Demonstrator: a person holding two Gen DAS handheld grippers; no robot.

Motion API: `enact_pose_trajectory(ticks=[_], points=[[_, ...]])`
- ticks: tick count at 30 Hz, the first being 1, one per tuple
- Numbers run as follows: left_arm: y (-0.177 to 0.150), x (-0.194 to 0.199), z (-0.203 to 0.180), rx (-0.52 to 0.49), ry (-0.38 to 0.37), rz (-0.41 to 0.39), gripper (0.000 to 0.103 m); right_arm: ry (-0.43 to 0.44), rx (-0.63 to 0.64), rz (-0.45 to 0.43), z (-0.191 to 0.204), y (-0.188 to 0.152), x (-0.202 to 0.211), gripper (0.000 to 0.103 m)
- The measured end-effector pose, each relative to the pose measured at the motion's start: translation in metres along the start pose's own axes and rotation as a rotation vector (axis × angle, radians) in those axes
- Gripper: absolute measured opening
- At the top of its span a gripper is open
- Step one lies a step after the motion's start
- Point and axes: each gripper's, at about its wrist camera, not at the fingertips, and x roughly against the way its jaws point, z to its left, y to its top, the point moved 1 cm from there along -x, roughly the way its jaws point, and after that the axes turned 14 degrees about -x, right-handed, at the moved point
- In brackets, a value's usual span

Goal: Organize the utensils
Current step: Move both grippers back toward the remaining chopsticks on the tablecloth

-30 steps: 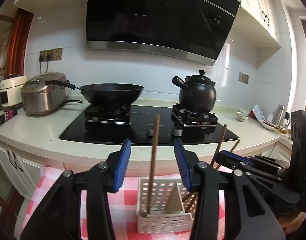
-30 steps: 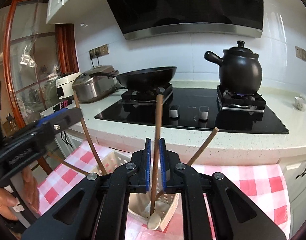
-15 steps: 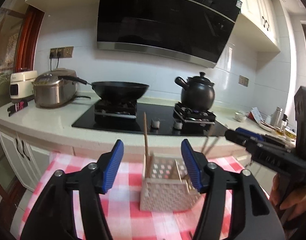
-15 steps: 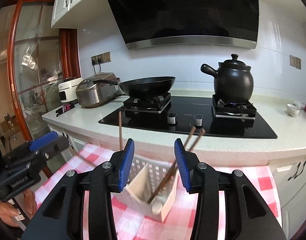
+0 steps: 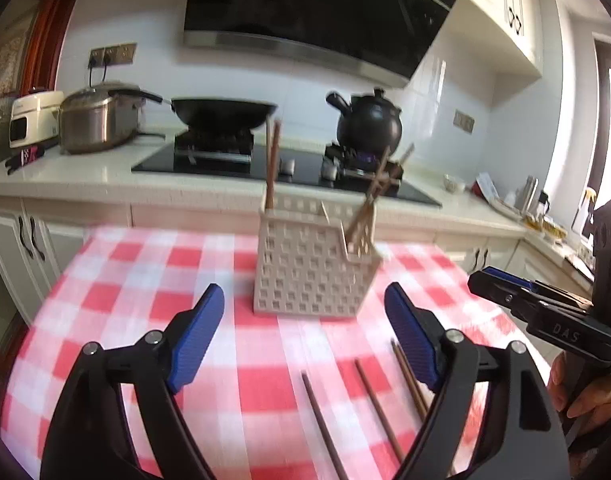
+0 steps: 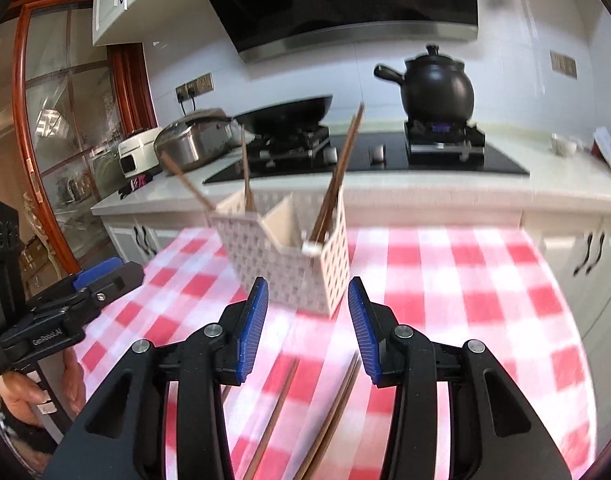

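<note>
A white perforated utensil basket [image 5: 313, 264] stands on the red-checked tablecloth [image 5: 145, 280]; it also shows in the right wrist view [image 6: 289, 256]. Brown chopsticks [image 5: 271, 164] stand in its compartments, some leaning [image 6: 339, 172]. Several loose chopsticks [image 5: 379, 404] lie flat on the cloth in front of it, and under the right gripper [image 6: 281, 404]. My left gripper [image 5: 305, 340] is open and empty, back from the basket. My right gripper [image 6: 307, 328] is open and empty, just in front of the basket.
Behind the table runs a counter with a black hob [image 5: 281, 168], a wok [image 5: 225, 112], a black clay kettle [image 6: 437, 88] and a steel cooker [image 5: 97, 120]. White cabinets [image 6: 585, 256] stand below it. A wooden-framed glass door [image 6: 45, 120] is at the left.
The right gripper let go of the chopstick it held in the basket and opened. Both grippers pulled back and down from the basket. Loose chopsticks on the cloth came into view.
</note>
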Motion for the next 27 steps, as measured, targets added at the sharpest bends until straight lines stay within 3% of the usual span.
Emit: enact_pose_trajectory(ticks=[9,27], points=[[-0.054,-0.015,-0.020,0.016,-0.064,0.122,0.084,-0.014,-0.046,0.092,-0.016,-0.050,-0.006,0.041],[-0.088,-0.025,-0.018,0.068,-0.060,0.217,0.085,-0.097,-0.129,0.210,-0.049,-0.088,-0.031,0.041]])
